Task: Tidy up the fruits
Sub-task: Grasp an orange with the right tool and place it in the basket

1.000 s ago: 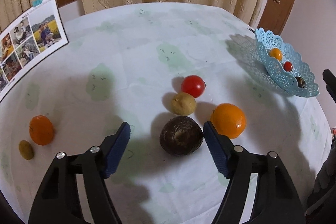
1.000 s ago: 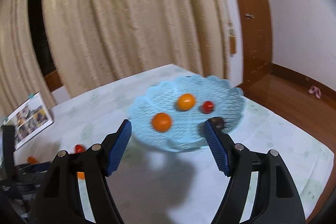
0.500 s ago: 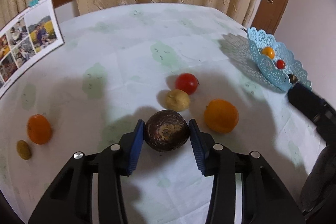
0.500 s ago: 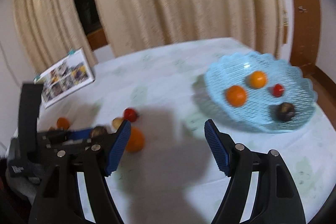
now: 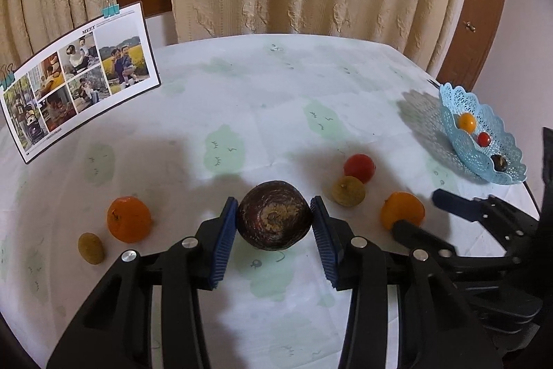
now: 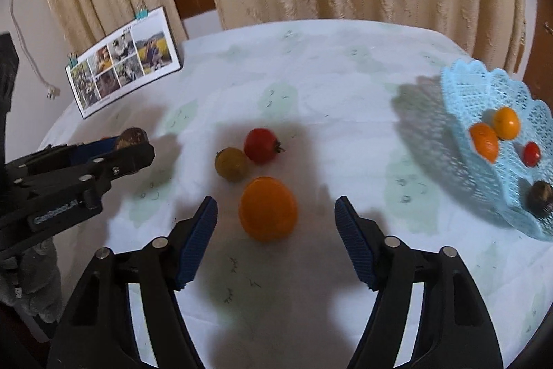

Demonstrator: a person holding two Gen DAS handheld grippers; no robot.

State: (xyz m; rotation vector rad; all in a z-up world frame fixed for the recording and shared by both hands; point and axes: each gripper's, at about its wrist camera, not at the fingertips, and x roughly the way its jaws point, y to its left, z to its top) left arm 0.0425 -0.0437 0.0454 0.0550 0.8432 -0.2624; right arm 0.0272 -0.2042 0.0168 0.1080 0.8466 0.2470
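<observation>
Heading "MEET" legible at top of photo collage board [image 5: 81, 80], small print along board's lower edge too small to read, embossed lettering on left gripper [image 6: 129, 140] body starts "Gen", rest blurred, no other readable labels

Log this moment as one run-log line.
left tongs: shut on dark round fruit | right tongs: open, straddling orange | blue basket: four fruits inside

A matt cloth with pale green prints covers the table [image 5: 276, 85]. Blue lacy plastic basket [image 6: 497, 99]. Dull, rough-skinned brown fruit [image 5: 273, 219] between ribbed blue pads [image 5: 224, 241]. Smooth glossy tomato [image 6: 261, 145].
</observation>
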